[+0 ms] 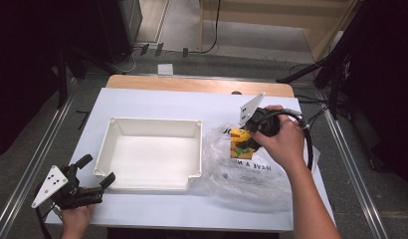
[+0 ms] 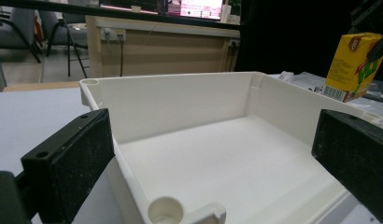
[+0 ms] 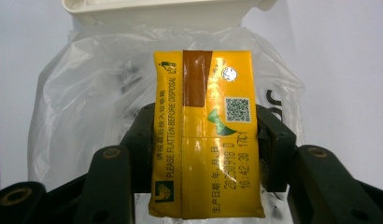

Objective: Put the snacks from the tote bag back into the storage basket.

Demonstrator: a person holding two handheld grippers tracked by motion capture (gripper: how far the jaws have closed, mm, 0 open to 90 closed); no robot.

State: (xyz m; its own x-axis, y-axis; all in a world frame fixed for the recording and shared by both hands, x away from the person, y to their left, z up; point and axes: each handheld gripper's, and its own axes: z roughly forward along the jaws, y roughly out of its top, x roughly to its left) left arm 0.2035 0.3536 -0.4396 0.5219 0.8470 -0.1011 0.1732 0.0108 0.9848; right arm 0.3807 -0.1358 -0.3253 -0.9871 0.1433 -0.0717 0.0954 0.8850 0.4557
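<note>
Left tool (image 1: 95, 183): jaws wide, nothing between them, parked at the near-left corner of the white plastic bin (image 1: 106, 144). In the left gripper view the bin floor straight ahead of it is bare, so nothing deposited there yet.

Right tool (image 1: 248, 135): clamped on a yellow drink carton (image 3: 206, 140), one pad on each side face, gripped around mid-height. Carton's base is toward the camera; printed date and "please flatten before disposal" text readable in the right gripper view. In the left gripper view the carton (image 2: 352, 66) looks lifted and tilted, beyond the bin's far-right wall.

Under and ahead of the right tool: crumpled clear plastic bag (image 1: 242, 174) on the white worktop (image 1: 157, 102), bin rim just past it.

Status, my read: pick looks done, carton out of the bag. Left: carry across to the bin, lower, release. Bag contents otherwise unclear.
</note>
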